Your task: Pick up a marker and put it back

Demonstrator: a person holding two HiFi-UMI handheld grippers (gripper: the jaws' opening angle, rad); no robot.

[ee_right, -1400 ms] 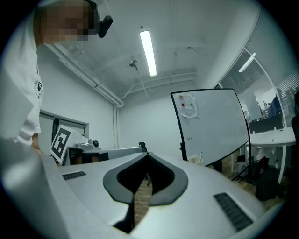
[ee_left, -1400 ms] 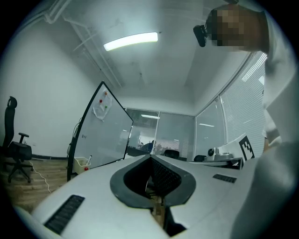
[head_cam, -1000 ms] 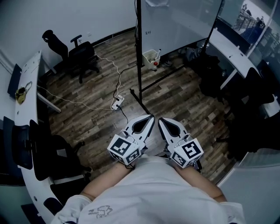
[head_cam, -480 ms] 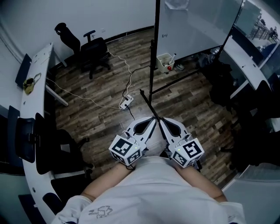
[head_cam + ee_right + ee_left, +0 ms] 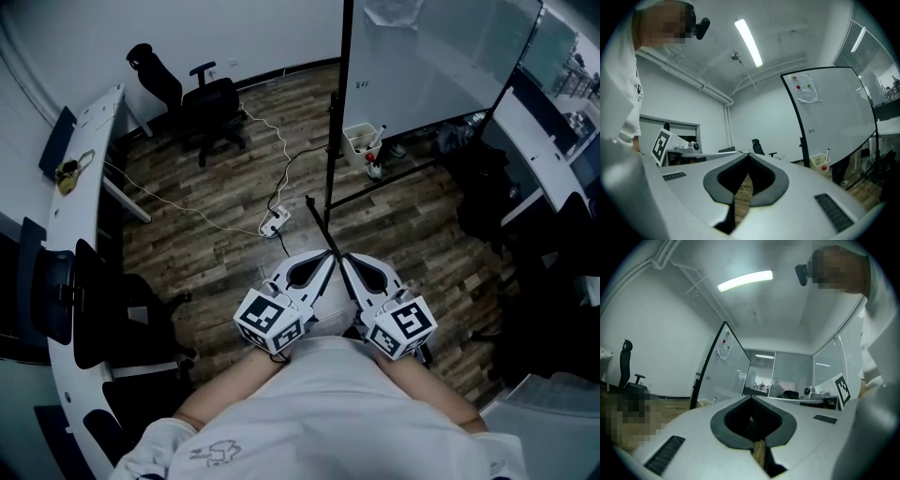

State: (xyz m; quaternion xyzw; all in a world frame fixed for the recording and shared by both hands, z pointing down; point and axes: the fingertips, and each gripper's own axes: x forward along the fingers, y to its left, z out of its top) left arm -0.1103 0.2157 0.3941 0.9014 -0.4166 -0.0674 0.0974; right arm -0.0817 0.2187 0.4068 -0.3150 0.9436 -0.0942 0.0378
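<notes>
A whiteboard (image 5: 427,56) stands on a black frame ahead of me. At its foot sits a small white basket (image 5: 360,141). In the right gripper view the basket (image 5: 818,162) holds an upright marker (image 5: 828,154), with a red ball beside it. Both grippers are held level close to my body, side by side. The left gripper (image 5: 327,252) is shut with nothing in it, and so is the right gripper (image 5: 342,256). In their own views the left gripper (image 5: 751,397) and the right gripper (image 5: 749,155) have their tips together, far from the basket.
A black office chair (image 5: 211,101) stands at the back left, by a curved white desk (image 5: 89,141). A power strip (image 5: 275,221) with cables lies on the wooden floor ahead. The whiteboard's black foot (image 5: 319,220) reaches towards me. More desks (image 5: 539,141) line the right.
The whiteboard, basket and power strip have come nearer and slid right and down in the head view as I walk forward. Both grippers stay shut against my body.
</notes>
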